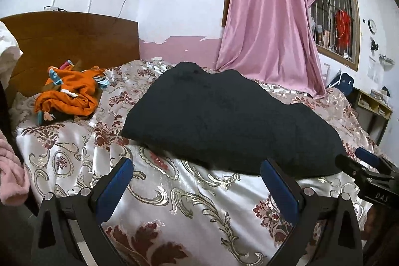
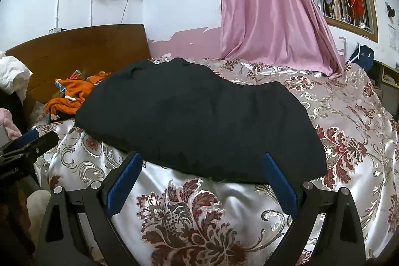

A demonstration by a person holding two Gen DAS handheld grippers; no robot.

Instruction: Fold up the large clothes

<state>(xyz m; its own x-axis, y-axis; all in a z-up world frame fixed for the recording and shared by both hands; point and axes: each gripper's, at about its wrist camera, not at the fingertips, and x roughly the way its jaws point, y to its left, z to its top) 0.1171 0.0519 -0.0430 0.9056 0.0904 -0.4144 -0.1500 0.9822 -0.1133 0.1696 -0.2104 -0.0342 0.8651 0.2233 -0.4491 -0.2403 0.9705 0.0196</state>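
A large black garment (image 1: 224,116) lies folded flat on the floral bedspread (image 1: 174,203); it also shows in the right wrist view (image 2: 199,121). My left gripper (image 1: 197,163) is open and empty, just short of the garment's near edge. My right gripper (image 2: 202,158) is open and empty, with its fingertips at the garment's near hem. The right gripper's fingers (image 1: 366,158) show at the right edge of the left wrist view. The left gripper's fingers (image 2: 30,138) show at the left of the right wrist view.
A crumpled orange garment (image 1: 69,94) lies near the wooden headboard (image 1: 74,41). A pink curtain (image 1: 269,24) hangs down onto the bed's far side. A pink fluffy cloth (image 1: 12,171) is at the left edge. A shelf unit (image 1: 374,106) stands at the right.
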